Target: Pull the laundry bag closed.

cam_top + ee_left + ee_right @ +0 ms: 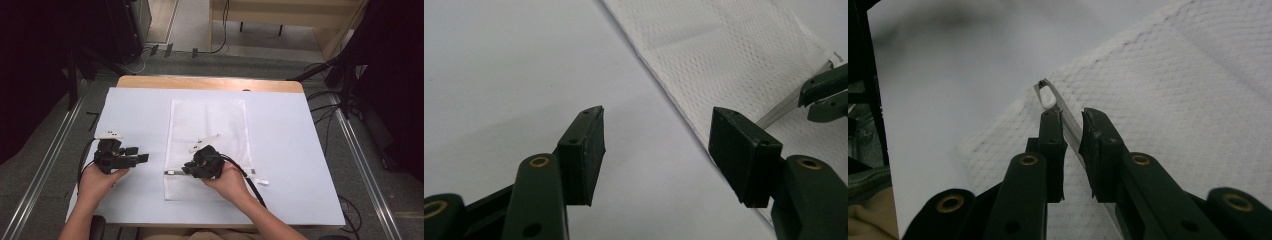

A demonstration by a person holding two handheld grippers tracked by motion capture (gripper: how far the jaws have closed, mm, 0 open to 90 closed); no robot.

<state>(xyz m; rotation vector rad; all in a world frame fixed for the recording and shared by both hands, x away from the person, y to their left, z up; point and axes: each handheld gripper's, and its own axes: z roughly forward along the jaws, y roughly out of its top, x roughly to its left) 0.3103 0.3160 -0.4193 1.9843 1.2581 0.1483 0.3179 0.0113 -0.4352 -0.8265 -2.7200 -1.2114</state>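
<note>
From the high view I see a white rectangular mesh laundry bag [207, 145] lying flat mid-table on the pale sheet [295, 150], with my right gripper [189, 168] over its near end and my left gripper [142, 158] resting off the bag's left edge.

In the left gripper view, that claw [656, 150] is released, jaws wide apart with nothing between them, the mesh [734, 55] just beyond.

In the right gripper view, the claw [1072, 132] is nearly clenched around the bag's zipper strip [1070, 127], just behind its white pull tab [1046, 95]; I cannot tell whether the pads press it.
</note>
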